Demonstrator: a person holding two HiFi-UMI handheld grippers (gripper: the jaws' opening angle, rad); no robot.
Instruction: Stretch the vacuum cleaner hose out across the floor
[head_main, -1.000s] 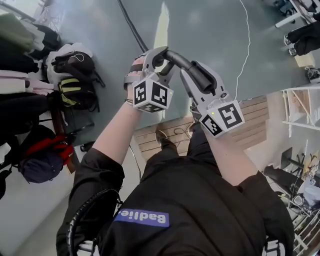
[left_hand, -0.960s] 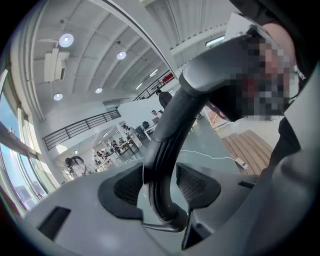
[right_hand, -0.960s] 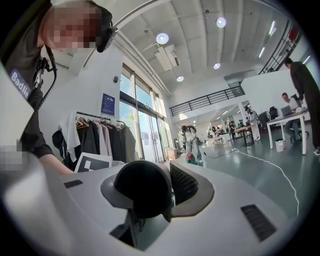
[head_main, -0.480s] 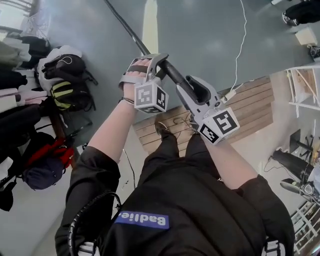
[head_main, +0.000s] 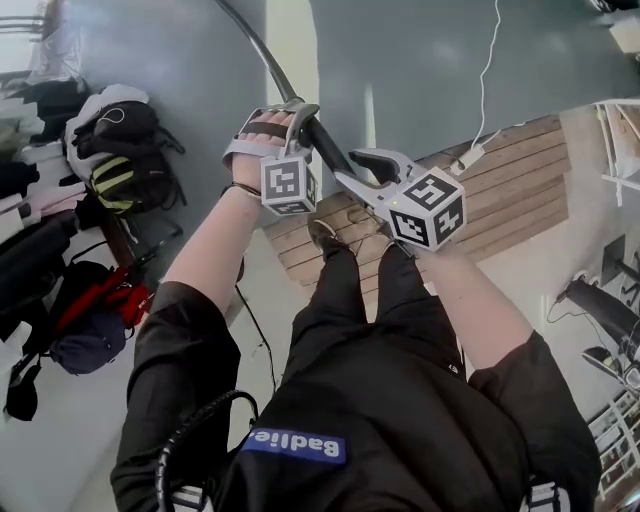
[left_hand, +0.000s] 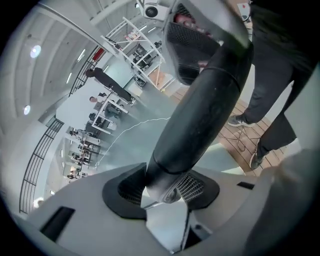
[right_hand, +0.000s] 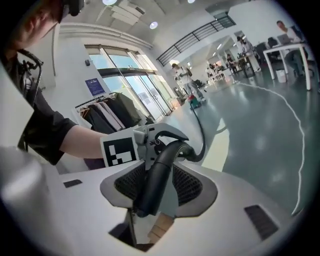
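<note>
The vacuum cleaner hose (head_main: 262, 50) is a black tube that runs from the top of the head view down across the grey floor and into both grippers. My left gripper (head_main: 300, 112) is shut on its stiff black end piece (left_hand: 200, 115), which stands between the ribbed pads (left_hand: 192, 187). My right gripper (head_main: 352, 172) is shut on the same tube (right_hand: 162, 165) a little nearer to me, just behind the left one. In the right gripper view the hose (right_hand: 200, 130) curves away over the floor past the left gripper (right_hand: 160, 137).
Backpacks and bags (head_main: 125, 150) lie in a heap along the left. A wooden slatted platform (head_main: 500, 190) lies under and right of my hands, by the person's shoe (head_main: 325, 238). A white cable (head_main: 486, 70) crosses the floor at the right. Shelving (head_main: 620, 140) stands at the far right.
Both grippers kept their hold on the hose. The person has stepped along: the platform and bags have slid across the view. The right gripper now lies flatter and closer behind the left.
</note>
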